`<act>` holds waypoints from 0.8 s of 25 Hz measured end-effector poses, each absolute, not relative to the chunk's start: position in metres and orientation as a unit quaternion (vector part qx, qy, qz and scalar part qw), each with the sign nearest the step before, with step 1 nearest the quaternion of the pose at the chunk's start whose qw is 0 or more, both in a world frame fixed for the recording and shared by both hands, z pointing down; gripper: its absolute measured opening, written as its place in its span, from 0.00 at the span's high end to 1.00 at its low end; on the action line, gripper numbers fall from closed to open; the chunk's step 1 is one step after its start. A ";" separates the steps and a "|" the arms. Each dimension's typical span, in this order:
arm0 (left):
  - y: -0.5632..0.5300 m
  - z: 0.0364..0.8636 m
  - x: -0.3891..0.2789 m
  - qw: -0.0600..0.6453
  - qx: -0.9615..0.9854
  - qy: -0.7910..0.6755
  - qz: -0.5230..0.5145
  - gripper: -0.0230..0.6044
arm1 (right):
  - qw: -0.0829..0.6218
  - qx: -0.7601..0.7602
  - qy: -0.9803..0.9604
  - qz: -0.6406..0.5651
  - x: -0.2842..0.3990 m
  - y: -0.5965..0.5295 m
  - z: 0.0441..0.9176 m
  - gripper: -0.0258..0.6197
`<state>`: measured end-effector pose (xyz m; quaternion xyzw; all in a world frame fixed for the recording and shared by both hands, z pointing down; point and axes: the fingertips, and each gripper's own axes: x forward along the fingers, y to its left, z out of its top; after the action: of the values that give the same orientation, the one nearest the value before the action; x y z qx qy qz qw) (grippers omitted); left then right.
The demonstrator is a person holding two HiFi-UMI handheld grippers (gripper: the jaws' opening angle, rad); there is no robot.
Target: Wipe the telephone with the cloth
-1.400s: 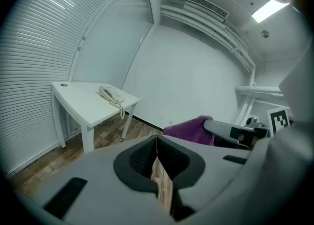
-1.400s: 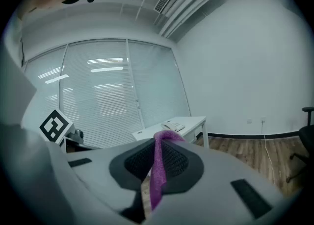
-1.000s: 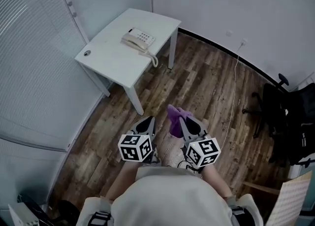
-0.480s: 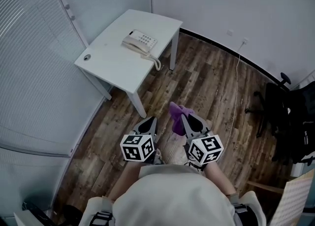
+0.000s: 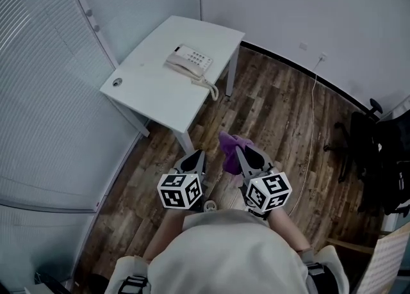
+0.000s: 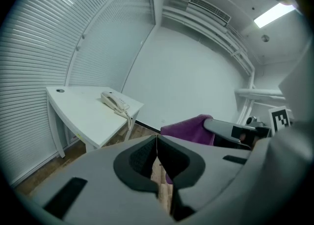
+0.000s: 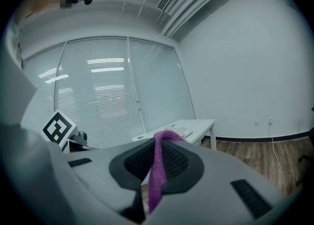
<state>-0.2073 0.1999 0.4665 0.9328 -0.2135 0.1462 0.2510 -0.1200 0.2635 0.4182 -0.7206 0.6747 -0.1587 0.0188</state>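
Observation:
A cream telephone (image 5: 190,63) with a coiled cord lies on the small white table (image 5: 154,88) near its far corner; it also shows in the left gripper view as the telephone (image 6: 114,103) and in the right gripper view as the telephone (image 7: 183,131). My right gripper (image 5: 236,152) is shut on a purple cloth (image 5: 229,152), which stands up between its jaws as the cloth (image 7: 158,170). My left gripper (image 5: 196,156) is shut with nothing in it, its jaws (image 6: 157,143) pressed together. Both hang above the wooden floor, short of the table.
A small round fitting (image 5: 116,82) sits at the table's left corner. Window blinds (image 5: 38,94) line the left wall. A white cable (image 5: 312,113) runs across the floor from a wall socket. A black chair (image 5: 378,158) stands at the right.
Both grippers have moved forward toward the table together, so the table and telephone now sit nearer and lower in the head view. The cloth stays clamped in the right gripper.

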 end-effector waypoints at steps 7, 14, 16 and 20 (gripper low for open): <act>0.169 0.474 -0.209 0.257 0.930 -0.213 0.153 0.93 | 0.015 -0.722 0.674 -0.158 -0.119 0.232 0.418 0.89; 0.145 0.481 -0.199 0.262 0.927 -0.216 0.160 0.93 | 0.016 -0.726 0.667 -0.169 -0.105 0.214 0.425 0.89; 0.139 0.483 -0.193 0.264 0.926 -0.218 0.162 0.93 | 0.016 -0.727 0.664 -0.173 -0.097 0.208 0.428 0.89; 0.124 0.488 -0.172 0.264 0.924 -0.223 0.166 0.93 | 0.016 -0.721 0.669 -0.179 -0.077 0.189 0.435 0.89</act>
<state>-0.1724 0.1239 0.4883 0.9236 -0.2230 0.1663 0.2638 -0.0771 0.1889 0.4351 -0.7210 0.6693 -0.1788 0.0159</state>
